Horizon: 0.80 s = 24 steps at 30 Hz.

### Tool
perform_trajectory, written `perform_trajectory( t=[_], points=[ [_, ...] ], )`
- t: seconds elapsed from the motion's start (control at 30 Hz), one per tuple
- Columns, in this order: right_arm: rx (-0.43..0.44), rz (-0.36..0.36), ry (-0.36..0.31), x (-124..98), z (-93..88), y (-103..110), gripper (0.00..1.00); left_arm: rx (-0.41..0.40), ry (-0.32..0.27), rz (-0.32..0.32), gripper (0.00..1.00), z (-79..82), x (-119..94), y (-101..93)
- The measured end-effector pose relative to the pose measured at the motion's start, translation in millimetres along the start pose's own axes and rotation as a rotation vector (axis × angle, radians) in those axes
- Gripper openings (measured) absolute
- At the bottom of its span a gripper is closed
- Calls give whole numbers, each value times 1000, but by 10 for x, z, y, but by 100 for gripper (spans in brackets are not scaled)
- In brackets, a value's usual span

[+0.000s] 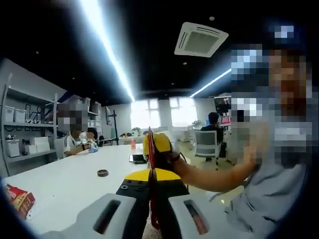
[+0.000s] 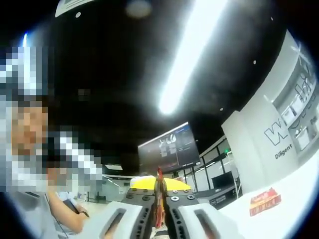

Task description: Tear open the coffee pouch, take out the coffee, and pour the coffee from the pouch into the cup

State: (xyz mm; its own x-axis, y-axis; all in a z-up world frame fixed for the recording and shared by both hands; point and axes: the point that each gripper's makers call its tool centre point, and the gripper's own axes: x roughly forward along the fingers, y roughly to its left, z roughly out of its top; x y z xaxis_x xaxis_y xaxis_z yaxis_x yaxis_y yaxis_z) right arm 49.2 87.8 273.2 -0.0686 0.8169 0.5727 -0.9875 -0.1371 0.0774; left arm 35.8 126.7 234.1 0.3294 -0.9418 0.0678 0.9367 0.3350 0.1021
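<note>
A thin red coffee pouch (image 1: 150, 149) stands edge-on in the air between my two grippers, over a white table (image 1: 75, 184). My left gripper (image 1: 152, 206) is shut on its near edge. The right gripper's yellow-and-black head (image 1: 152, 180) faces it from the other side, with a person's hand (image 1: 175, 160) behind it. In the right gripper view the same pouch (image 2: 159, 196) rises as a red sliver from my right gripper (image 2: 159, 214), which is shut on it, and the left gripper's yellow head (image 2: 149, 183) sits just beyond.
A second red packet (image 1: 17, 199) (image 2: 264, 201) lies on the table. A small black ring (image 1: 102, 173), a phone (image 1: 137, 158) and a bottle (image 1: 132, 145) sit farther back. Seated people and shelves (image 1: 25, 134) line the far side.
</note>
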Motion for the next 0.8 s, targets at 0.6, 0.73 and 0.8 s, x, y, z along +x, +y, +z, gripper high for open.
perform_trajectory(
  t=[0.6, 0.73, 0.8],
  points=[
    [-2, -20, 4, -107, -186, 66, 24, -135, -50, 118, 3, -105, -45, 134],
    [2, -25, 6, -115, -202, 41, 24, -173, -48, 126, 3, -123, -46, 137],
    [1, -23, 3, -113, -204, 60, 24, -201, -52, 130, 3, -123, -48, 138]
  ],
)
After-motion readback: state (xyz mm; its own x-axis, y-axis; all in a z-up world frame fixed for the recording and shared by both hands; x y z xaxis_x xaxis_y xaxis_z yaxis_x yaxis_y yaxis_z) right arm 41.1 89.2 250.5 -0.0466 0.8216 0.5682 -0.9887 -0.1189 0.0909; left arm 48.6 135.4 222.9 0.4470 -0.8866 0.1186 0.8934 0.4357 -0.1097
